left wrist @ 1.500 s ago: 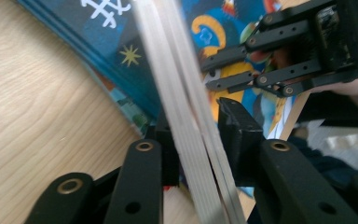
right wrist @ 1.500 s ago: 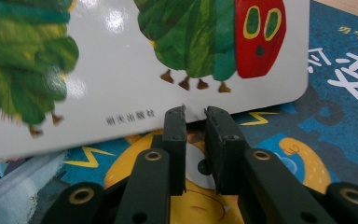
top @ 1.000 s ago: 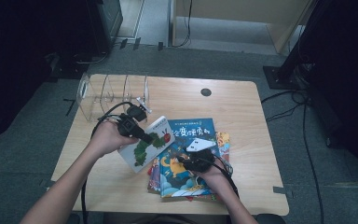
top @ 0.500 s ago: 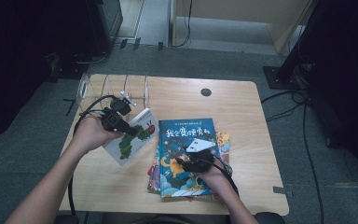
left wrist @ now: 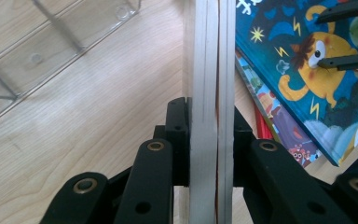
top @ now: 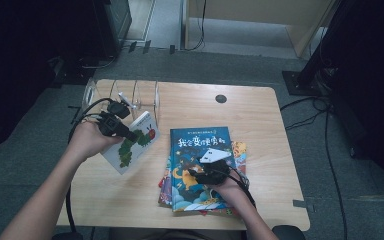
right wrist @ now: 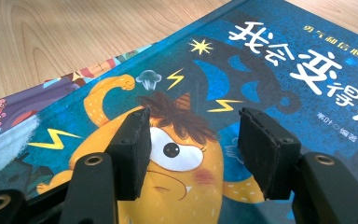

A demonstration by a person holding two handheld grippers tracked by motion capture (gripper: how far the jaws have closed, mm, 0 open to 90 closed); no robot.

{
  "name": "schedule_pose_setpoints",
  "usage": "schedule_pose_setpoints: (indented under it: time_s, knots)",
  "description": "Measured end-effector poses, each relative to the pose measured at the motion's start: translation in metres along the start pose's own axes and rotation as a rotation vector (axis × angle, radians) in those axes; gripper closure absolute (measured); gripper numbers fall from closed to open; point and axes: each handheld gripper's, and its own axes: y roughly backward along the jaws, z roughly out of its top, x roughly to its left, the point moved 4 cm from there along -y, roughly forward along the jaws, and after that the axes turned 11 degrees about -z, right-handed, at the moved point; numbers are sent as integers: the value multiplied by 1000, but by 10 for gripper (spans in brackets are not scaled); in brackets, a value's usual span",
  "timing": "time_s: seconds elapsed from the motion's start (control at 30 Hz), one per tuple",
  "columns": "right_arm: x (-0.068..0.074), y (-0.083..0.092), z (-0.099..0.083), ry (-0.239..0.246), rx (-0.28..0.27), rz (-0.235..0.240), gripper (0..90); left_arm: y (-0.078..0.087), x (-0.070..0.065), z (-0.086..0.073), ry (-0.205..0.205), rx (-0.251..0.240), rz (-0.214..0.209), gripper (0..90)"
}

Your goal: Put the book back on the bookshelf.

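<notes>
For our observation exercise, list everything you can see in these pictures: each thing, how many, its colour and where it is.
Light wooden table: one, centre.
Clear plastic book rack with wire dividers: one, table's far left corner.
White picture book with a green caterpillar: one, lifted at left, clamped by its edge.
Blue picture book with a yellow monster: one, top of the stack.
Colourful books beneath it: count unclear.
Black cables: several, grey floor at right.
Left hand-held gripper: black, shut on the white book.
Right hand-held gripper: black, open over the blue book.

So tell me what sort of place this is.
Probably a lab or studio corner set up for recording: a small wooden table on grey carpet, cables trailing across the floor, and picture books beside a clear wire-divider rack.
</notes>
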Motion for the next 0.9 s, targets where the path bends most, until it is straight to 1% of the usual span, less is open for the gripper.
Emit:
schedule_pose_setpoints:
  time_s: [0.1, 0.17, 0.3, 0.37, 0.5, 0.6, 0.63, 0.67, 0.73, 0.8, 0.9]
  knots:
    - [0, 0, 0, 1, 1, 1, 442, 7, 1, 3, 10, -3, 10, 779]
    - [0, 0, 0, 0, 1, 0, 442, 12, 2, 5, 25, -6, 19, 779]
    - [1, 0, 0, 1, 1, -1, 442, 23, 5, 11, 36, -10, 39, 780]
    - [1, 0, 0, 0, 1, -2, 442, 29, 5, 14, 38, -16, 36, 780]
    - [0, 0, 0, 1, 1, -1, 441, 39, 6, 22, 58, -26, 36, 780]
    - [0, 0, 0, -4, -1, 6, 441, 46, 9, 28, 58, -29, 55, 779]
    - [0, 0, 0, -6, -2, 7, 441, 48, 10, 31, 46, -37, 60, 779]
    - [0, 0, 0, -6, -2, 8, 441, 50, 11, 33, 42, -43, 58, 779]
    - [0, 0, 0, -4, -1, 5, 438, 54, 12, 38, 48, -47, 48, 780]
    - [1, 0, 0, 0, 1, 3, 432, 56, 13, 42, 49, -47, 51, 780]
    - [1, 0, 0, 7, 0, 3, 428, 60, 14, 49, 51, -44, 78, 780]
